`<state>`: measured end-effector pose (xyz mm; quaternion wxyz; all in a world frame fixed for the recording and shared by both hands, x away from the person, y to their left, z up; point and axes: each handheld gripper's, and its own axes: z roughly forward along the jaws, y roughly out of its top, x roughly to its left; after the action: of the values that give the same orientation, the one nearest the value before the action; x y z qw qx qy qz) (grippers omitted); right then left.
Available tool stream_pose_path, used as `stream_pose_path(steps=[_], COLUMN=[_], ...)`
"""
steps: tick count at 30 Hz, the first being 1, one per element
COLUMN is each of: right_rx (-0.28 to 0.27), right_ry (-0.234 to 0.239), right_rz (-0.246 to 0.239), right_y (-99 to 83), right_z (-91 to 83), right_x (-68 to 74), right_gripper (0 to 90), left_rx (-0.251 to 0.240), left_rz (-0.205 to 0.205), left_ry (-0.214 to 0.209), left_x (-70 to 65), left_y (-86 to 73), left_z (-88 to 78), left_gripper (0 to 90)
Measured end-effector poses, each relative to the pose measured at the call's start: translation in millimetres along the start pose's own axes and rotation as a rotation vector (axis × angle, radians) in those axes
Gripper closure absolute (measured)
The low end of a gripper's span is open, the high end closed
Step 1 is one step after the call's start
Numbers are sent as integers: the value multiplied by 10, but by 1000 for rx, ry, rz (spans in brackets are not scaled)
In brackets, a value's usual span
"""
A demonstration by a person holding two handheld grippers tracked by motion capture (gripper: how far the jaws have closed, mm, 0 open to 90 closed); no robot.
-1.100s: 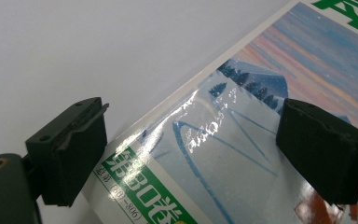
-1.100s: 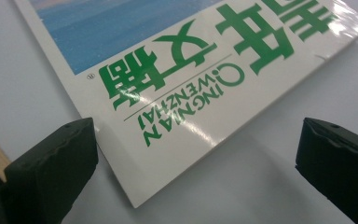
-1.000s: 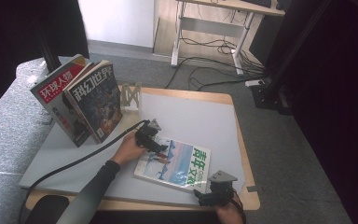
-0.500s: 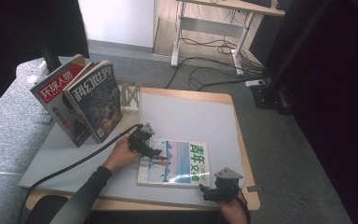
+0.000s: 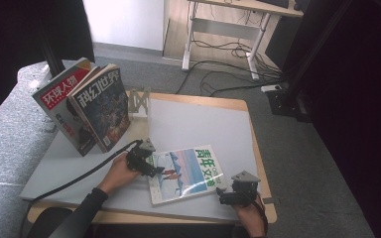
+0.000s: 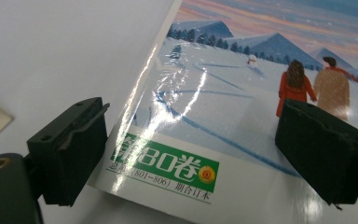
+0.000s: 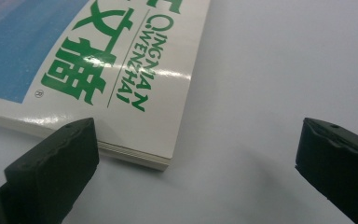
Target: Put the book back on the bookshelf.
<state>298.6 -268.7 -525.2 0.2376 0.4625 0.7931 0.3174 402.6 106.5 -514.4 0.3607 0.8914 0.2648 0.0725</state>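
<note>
Surface (image 5: pixel 193 124), pale and mat-covered, is carrying a flat magazine (image 5: pixel 186 173) near its front edge; two more magazines (image 5: pixel 87 106) are leaning upright in a rack (image 5: pixel 138 101) at the rear left. Open room is lying between rack and flat magazine, and to its right. Left tool (image 5: pixel 151 166), jaws standing apart, is straddling the magazine's left corner (image 6: pixel 168 172) without pressing on it. Right tool (image 5: pixel 223 196), jaws likewise apart, is sitting at the near right corner (image 7: pixel 161 161), close to the surface's front edge. Likely risks: the glossy cover slipping from a one-corner pinch, only the top pages lifting, or the magazine sliding off the front edge.
</note>
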Motion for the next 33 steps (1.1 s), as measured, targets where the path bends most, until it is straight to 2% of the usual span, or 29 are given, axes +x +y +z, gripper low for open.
stream_pose_path(steps=[4, 10, 14, 22, 33], right_rx=[-5, -6, -7, -8, -16], right_ry=[-22, -24, -36, -67, -98], right_rz=[3, 18, 22, 22, 27], right_y=[36, 99, 158, 285, 449], right_z=[44, 125, 191, 325, 507], right_x=[-38, -116, -159, -223, -289], right_gripper=[0, 0, 0, 0, 0], left_rx=[-3, -9, -17, 23, 48], left_rz=[-31, -106, -102, -112, -116], left_ry=[-10, -74, -78, -83, -77], left_x=[-33, 4, -26, -95, -206], left_y=[-89, -235, -291, -299, -324], left_z=[-63, -128, -166, -202, -245], left_gripper=[94, 95, 94, 92, 86])
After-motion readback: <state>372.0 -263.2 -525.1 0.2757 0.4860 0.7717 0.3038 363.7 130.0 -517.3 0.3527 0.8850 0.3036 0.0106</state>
